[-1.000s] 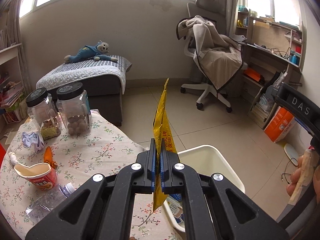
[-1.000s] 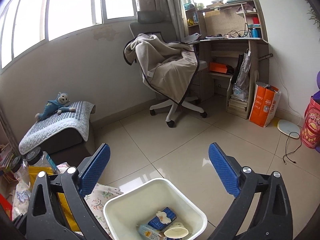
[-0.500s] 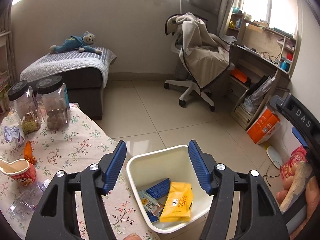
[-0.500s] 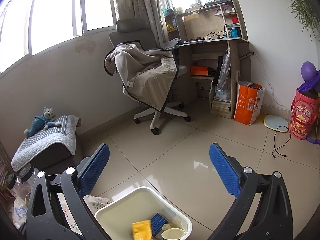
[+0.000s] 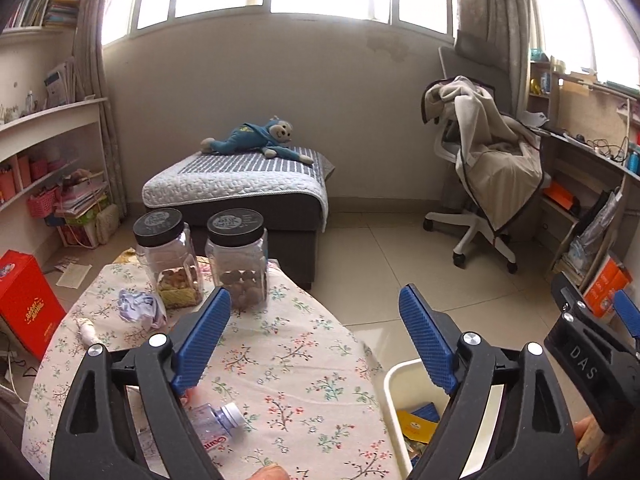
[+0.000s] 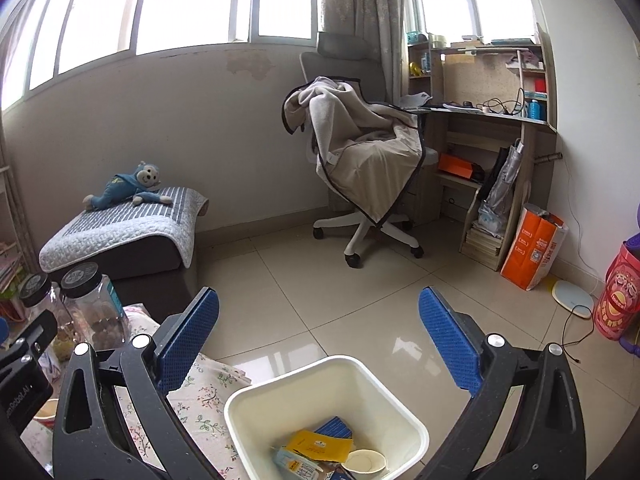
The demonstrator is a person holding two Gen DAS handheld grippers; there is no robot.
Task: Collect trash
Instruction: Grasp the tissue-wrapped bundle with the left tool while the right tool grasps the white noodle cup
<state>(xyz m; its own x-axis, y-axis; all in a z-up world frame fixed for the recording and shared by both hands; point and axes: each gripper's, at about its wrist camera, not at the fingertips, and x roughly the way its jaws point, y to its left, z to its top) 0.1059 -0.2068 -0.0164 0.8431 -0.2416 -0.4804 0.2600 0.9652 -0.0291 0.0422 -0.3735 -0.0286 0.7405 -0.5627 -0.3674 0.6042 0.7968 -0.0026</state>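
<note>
A white bin [image 6: 326,414] stands on the floor beside the table and holds a yellow packet [image 6: 320,445], a blue packet and a paper cup. It also shows in the left wrist view [image 5: 394,392]. My left gripper [image 5: 316,336] is open and empty above the floral table edge. A clear plastic bottle [image 5: 212,426] lies under its left finger. A crumpled paper [image 5: 138,307] lies near the jars. My right gripper [image 6: 320,340] is open and empty above the bin.
Two black-lidded jars [image 5: 238,258] stand at the table's far side. A small white object [image 5: 87,330] lies at the left edge. A red box [image 5: 24,304] is on the floor left. A draped office chair [image 6: 368,168] and a low bed [image 5: 240,188] stand beyond.
My left gripper opened and let the yellow packet fall into the bin, then swung left and up over the table. My right gripper stayed open above the bin.
</note>
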